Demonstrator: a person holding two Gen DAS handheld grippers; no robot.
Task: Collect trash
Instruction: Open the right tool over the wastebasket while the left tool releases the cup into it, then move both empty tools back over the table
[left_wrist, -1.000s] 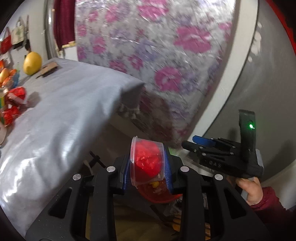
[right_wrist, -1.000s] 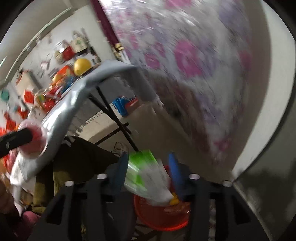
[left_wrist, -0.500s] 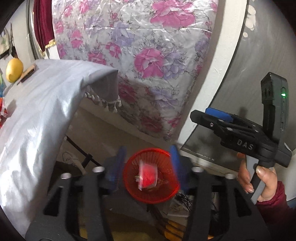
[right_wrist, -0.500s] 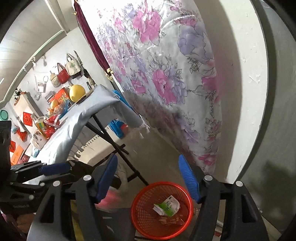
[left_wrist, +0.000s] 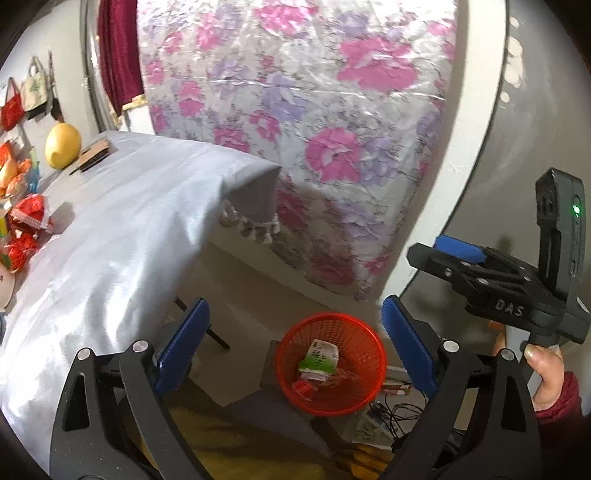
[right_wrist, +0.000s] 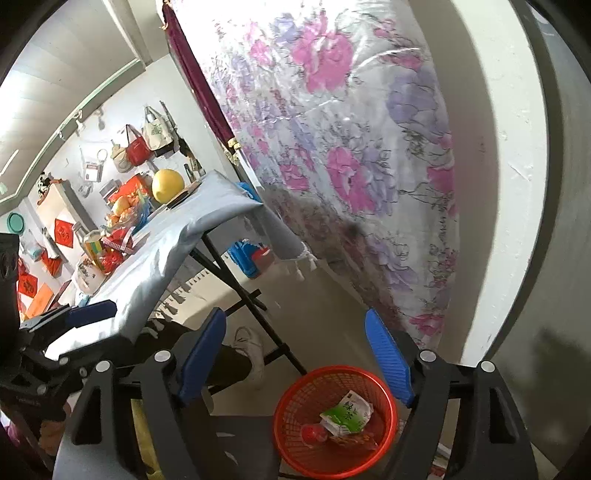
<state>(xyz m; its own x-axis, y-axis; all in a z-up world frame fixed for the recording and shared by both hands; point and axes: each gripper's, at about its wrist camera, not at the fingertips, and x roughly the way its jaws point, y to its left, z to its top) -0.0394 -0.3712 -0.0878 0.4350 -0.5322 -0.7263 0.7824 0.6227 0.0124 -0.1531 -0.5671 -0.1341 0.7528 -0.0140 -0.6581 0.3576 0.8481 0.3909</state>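
A red mesh basket (left_wrist: 364, 332) (right_wrist: 291, 402) stands on the floor below both grippers. In it lie a green and white wrapper (left_wrist: 319, 356) (right_wrist: 347, 411) and a small red cup (left_wrist: 303, 387) (right_wrist: 313, 432). My left gripper (left_wrist: 295, 341) hangs above the basket, its jaws opening, with nothing between its blue pads (left_wrist: 183, 341). My right gripper (right_wrist: 295, 363) is likewise above the basket, jaws opening and empty. The left wrist view shows the right gripper (left_wrist: 498, 280) from the side, held by a hand (left_wrist: 546, 376).
A table with a grey cloth (left_wrist: 122, 236) (right_wrist: 166, 243) stands to the left, with a yellow fruit (left_wrist: 62, 146) and red packets (left_wrist: 29, 214) on it. Behind is a floral plastic-covered panel (left_wrist: 314, 129). Cables and papers (left_wrist: 391, 413) lie beside the basket.
Both grippers opened. The red cup left the left jaws and the green wrapper left the right jaws; both now lie in the basket.
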